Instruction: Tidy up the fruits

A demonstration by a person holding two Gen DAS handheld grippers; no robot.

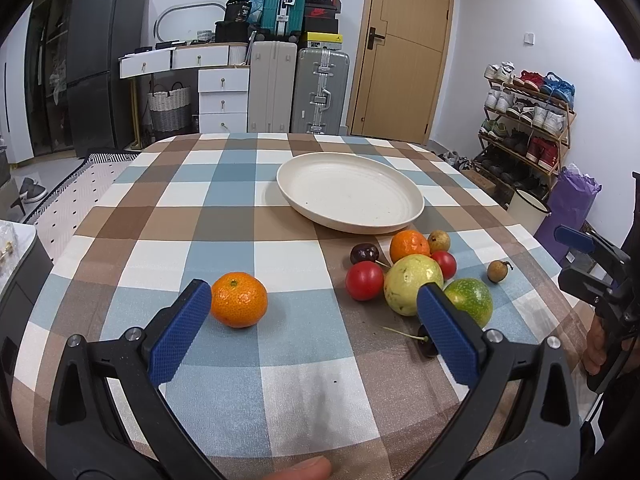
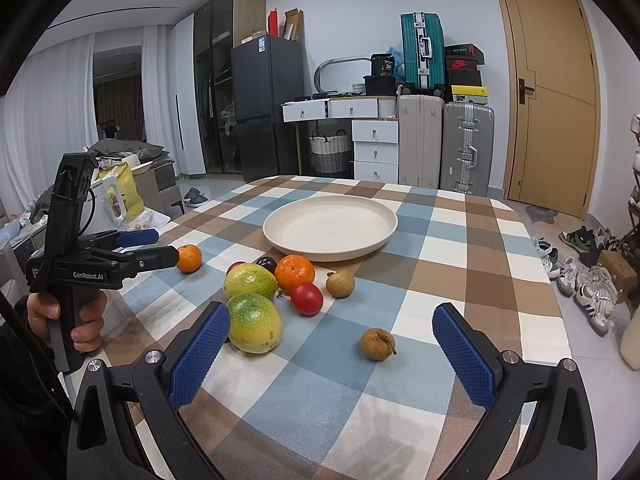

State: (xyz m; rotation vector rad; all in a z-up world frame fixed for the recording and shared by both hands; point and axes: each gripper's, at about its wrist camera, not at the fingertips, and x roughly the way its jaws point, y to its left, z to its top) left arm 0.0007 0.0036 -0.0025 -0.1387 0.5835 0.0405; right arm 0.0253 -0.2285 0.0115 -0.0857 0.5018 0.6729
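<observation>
Left wrist view: lone orange [image 1: 239, 299] sits on checked tablecloth [image 1: 280, 360], just beside left gripper's [image 1: 314, 304] left pad, jaws wide, nothing held. Fruit pile [image 1: 412, 276] w/ passion fruits, tomatoes lies near front of empty plate [image 1: 348, 192]. Right gripper [image 2: 331, 330] also wide, small brown fruit [image 2: 377, 344] btwn its fingers.

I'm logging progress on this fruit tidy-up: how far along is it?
Nothing looks done yet: the cream plate holds no fruit. Nothing is in hand either; the left gripper and right gripper both have their jaws open and hold nothing. Left to do: every fruit, including the lone mandarin, the green-yellow fruits, the tomatoes and the small brown fruit, lies on the checked tablecloth.
</observation>
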